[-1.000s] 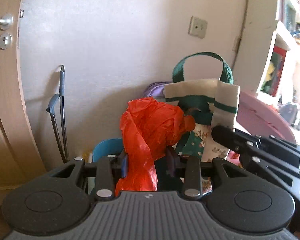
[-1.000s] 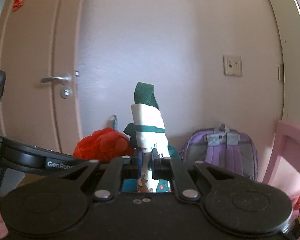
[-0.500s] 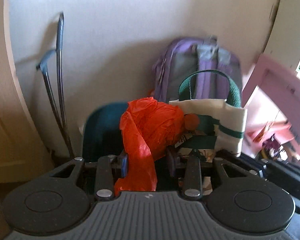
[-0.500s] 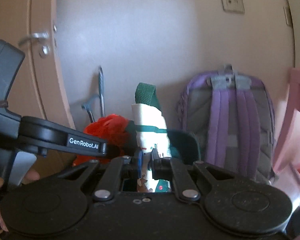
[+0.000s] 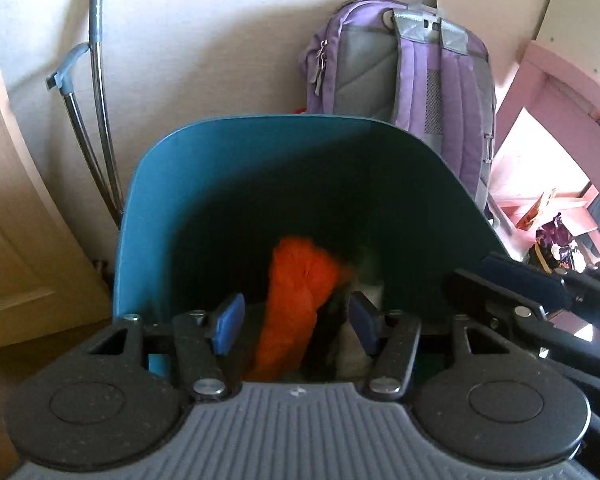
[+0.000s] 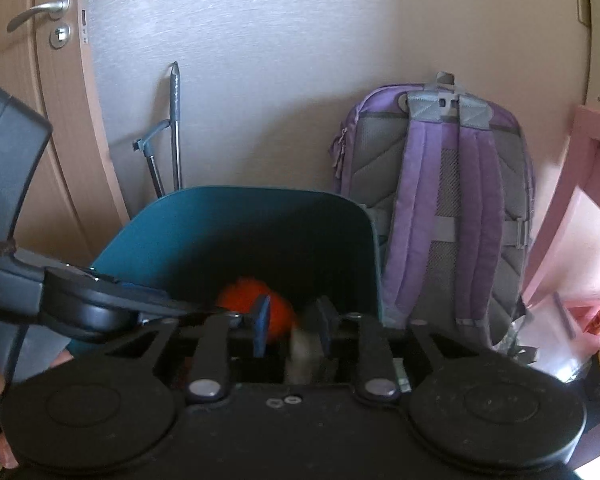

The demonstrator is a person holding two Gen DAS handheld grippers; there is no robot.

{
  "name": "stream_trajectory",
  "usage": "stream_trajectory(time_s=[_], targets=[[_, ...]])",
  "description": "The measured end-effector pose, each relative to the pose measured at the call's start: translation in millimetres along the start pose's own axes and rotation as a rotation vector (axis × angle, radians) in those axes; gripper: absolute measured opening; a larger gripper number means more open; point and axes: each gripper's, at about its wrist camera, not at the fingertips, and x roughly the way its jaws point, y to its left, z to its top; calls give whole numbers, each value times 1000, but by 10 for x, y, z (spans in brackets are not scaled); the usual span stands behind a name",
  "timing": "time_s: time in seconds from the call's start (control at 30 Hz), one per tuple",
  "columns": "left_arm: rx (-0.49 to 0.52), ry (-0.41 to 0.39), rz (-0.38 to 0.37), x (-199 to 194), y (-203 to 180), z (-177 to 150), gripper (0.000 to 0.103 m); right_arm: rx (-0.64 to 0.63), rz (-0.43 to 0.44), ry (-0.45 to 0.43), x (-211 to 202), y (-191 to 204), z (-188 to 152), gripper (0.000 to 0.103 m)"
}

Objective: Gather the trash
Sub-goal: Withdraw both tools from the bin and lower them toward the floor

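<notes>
Tongs left (image 5: 296, 322) and right (image 6: 293, 324) just opened, orange bag (image 5: 296, 284) in teal bin (image 5: 204, 184)

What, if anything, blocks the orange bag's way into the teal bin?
Nothing visible. The orange bag already hangs inside the teal bin, between the left gripper's jaws, which have just been opening and stand clear of it.
</notes>
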Motion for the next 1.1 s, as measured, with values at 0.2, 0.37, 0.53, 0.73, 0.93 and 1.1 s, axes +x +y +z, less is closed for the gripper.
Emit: stream_trajectory(time_s=[0.2,0.37,0.53,0.73,0.93,1.1], targets=[[7,-49,-2,-300,-13,-64,70,3,14,-30,-322,9,3,39],[20,-89,-4,-684,-32,-199,71,-17,15,-54,-692,51,-34,44],[37,-128,-9,-1125,-63,-400,72,-38,27,-77,-1104,119,-104,48],[55,-173,-22,-1613,-136,-670,78,-55,53,-96,-1553,225,-220,52],[67,-204,-34,-2005,-172,-933,78,-72,80,-111,-1899,334,-357,56],[63,-218,-38,-2218,-138,-1168,82,-88,104,-118,-2131,409,-495,60]])
